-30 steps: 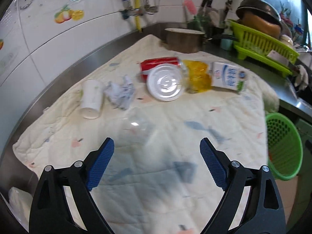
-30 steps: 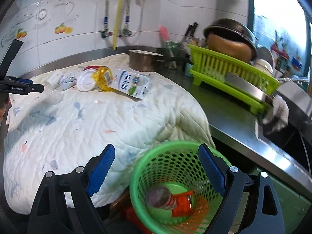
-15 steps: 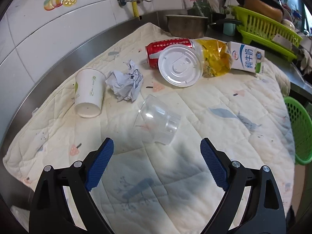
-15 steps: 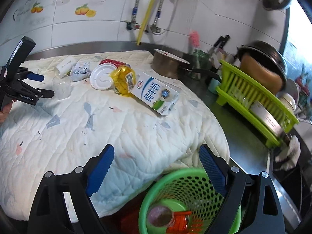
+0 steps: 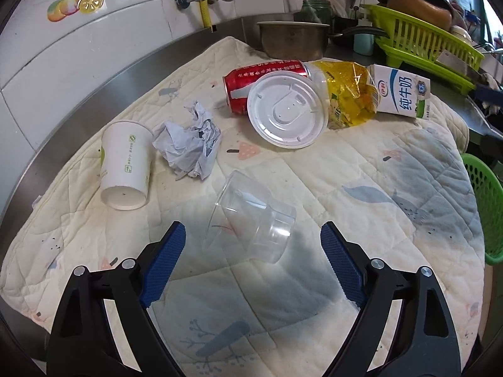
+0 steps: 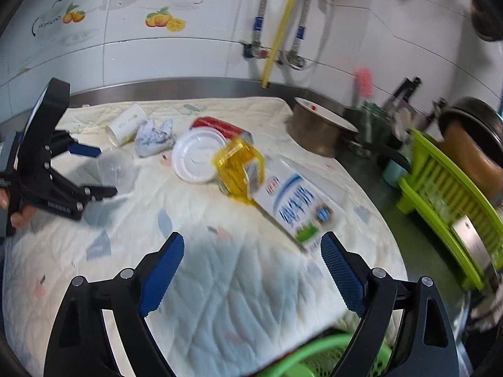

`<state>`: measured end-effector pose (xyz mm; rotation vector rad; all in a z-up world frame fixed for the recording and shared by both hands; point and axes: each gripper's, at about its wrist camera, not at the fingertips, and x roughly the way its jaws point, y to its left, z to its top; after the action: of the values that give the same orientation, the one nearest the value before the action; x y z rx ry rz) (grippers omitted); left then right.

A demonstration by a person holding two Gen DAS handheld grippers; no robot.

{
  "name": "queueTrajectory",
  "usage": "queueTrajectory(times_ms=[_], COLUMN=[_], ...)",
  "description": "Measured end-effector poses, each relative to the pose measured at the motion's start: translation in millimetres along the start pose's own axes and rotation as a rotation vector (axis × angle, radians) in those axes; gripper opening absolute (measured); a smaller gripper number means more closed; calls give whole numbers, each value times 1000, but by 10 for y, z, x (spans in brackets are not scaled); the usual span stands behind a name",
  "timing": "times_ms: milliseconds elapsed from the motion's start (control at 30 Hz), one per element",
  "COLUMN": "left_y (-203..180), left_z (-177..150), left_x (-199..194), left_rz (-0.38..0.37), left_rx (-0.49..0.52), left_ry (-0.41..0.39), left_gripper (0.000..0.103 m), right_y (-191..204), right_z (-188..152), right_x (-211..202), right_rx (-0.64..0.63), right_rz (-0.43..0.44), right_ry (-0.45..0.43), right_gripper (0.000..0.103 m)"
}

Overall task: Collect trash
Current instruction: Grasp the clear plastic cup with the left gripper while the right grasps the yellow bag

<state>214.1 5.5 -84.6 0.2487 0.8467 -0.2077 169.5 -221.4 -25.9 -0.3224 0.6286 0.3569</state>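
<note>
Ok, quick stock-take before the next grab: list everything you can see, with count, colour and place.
clear plastic cup: 1, transparent, on its side ahead of the left gripper
paper cup: 1, white, on its side, quilt's left
crumpled paper: 1, grey-white, beside the paper cup
can: 1, red, behind the lid
lid: 1, white, mid-quilt
wrapper: 1, yellow, right of lid
milk carton: 1, white-blue, far right
basket: 1, green, off quilt's right edge
quilt: 1, cream, covering the counter
pot: 1, metal, behind the quilt
dish rack: 1, green, back right
left gripper: open
right gripper: open
</note>
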Motion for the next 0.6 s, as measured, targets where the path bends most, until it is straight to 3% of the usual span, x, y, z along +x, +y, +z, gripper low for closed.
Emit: queueTrajectory(times_ms=[100,400,500,600], left_y=[3,35,56,68], left_z=[5,-15,-20,-17], left_x=[40,126,126,123], left_rz=[-10,-44,-54,-64], left_rx=[-3,-17,-23,-22], left_ry=[3,9,6,2], left_gripper=[83,65,57,55], right_y=[12,31,92,154], right_z=[187,584,663,708], right_x=[154,678,829,962], right_rx=[-15,-53,-79,-113], right_rz=[48,135,148,143], right_ry=[-9,18,37,54], right_gripper=[86,86,88,89])
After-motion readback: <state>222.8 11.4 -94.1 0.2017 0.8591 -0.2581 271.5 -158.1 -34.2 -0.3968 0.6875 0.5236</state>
